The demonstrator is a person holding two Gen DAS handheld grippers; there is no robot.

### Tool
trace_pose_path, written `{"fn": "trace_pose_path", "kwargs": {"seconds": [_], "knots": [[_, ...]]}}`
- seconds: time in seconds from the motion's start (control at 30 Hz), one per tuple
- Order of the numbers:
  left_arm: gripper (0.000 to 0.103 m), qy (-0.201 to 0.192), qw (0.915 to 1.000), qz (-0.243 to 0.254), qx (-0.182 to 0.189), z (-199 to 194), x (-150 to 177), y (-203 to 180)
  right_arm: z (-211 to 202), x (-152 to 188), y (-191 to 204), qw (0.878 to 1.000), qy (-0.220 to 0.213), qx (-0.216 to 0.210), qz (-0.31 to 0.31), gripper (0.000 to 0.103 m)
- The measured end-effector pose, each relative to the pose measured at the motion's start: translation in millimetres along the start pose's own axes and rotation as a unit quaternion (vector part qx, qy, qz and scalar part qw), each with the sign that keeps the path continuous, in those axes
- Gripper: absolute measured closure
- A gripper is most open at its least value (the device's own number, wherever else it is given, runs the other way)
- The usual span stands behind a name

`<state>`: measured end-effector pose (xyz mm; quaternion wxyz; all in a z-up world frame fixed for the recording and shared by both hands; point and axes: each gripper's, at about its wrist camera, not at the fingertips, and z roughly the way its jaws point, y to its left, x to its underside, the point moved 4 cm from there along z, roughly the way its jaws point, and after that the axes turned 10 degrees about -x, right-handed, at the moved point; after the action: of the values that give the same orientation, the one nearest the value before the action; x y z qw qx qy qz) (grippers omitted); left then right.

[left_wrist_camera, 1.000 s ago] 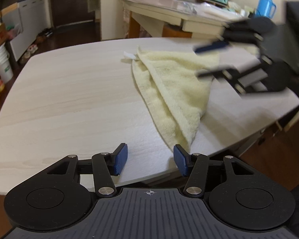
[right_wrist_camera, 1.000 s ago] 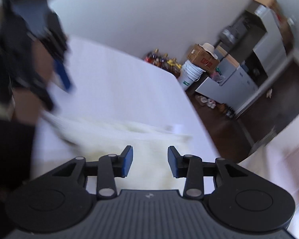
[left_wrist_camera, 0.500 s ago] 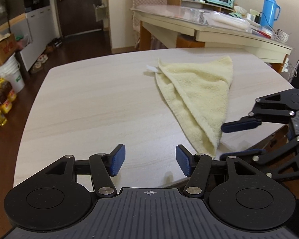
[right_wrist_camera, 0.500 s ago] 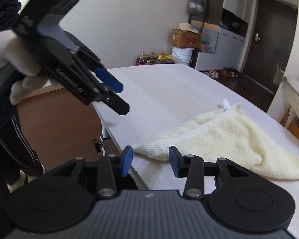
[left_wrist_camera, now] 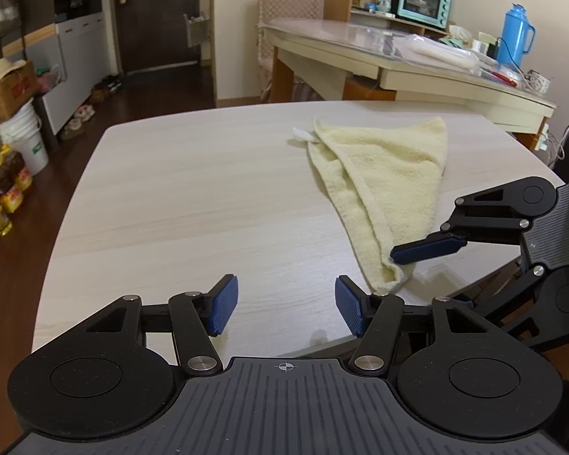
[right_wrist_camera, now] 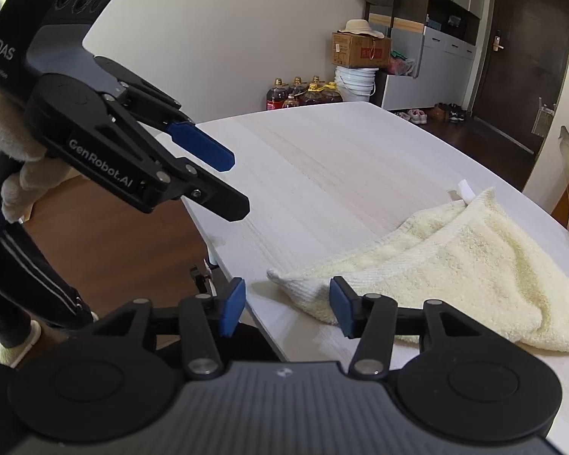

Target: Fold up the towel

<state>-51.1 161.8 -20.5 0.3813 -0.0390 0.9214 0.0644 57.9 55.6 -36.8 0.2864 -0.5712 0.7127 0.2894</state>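
Seen from the left wrist, the pale yellow terry towel [left_wrist_camera: 383, 185] lies folded into a long triangle on the light wood-grain table [left_wrist_camera: 193, 197], toward two o'clock of the frame, its narrow tip pointing down at the near table edge and a small white label [left_wrist_camera: 301, 134] sticking out at its far corner. The left gripper [left_wrist_camera: 286, 309] hangs over bare tabletop at six o'clock, jaws parted fairly wide with nothing between them, well clear of the cloth. The right gripper [left_wrist_camera: 428, 265] comes in from three o'clock, one blue pad just above the towel's tip; the other finger is hidden below the table edge, so contact cannot be told here. From the right wrist, that gripper [right_wrist_camera: 286, 305] stands partly open with the tip of the towel [right_wrist_camera: 455, 265] lying between its blue pads, neither pressing on it, while the left gripper [right_wrist_camera: 227, 185] floats at ten o'clock in a gloved hand [right_wrist_camera: 22, 174] (empty there too). The cloth looks soft, light and floppy, likely to sag and drag once lifted; the doubled hem at the tip or a far corner seems the surest hold.
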Motion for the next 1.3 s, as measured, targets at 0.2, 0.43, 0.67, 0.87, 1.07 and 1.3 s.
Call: {"fn": "trace_pose_path", "kwargs": {"seconds": [0.2,0.43,0.67,0.87,1.07,1.3], "knots": [[0.038,-0.021,0.9991,0.034,0.01,4,-25,4,-6,11,11,1.0,0.001,-0.005,-0.017,0.094],[0.036,-0.038,0.9945,0.09,0.037,52,-84,-6,-21,17,27,1.0,-0.01,-0.027,-0.005,0.096],[0.036,-0.021,0.9873,0.143,0.068,111,-120,-28,-44,12,41,0.998,-0.03,-0.059,-0.002,0.096],[0.036,-0.007,0.9809,0.18,0.073,143,-122,-40,-58,14,39,0.996,-0.048,-0.069,-0.001,0.096],[0.028,0.01,0.9809,0.181,0.069,160,-122,-31,-73,20,38,0.995,-0.062,-0.078,-0.002,0.096],[0.035,0.003,0.9855,0.141,0.094,154,-139,-20,-94,3,24,0.992,-0.1,-0.081,0.012,0.096]]}}
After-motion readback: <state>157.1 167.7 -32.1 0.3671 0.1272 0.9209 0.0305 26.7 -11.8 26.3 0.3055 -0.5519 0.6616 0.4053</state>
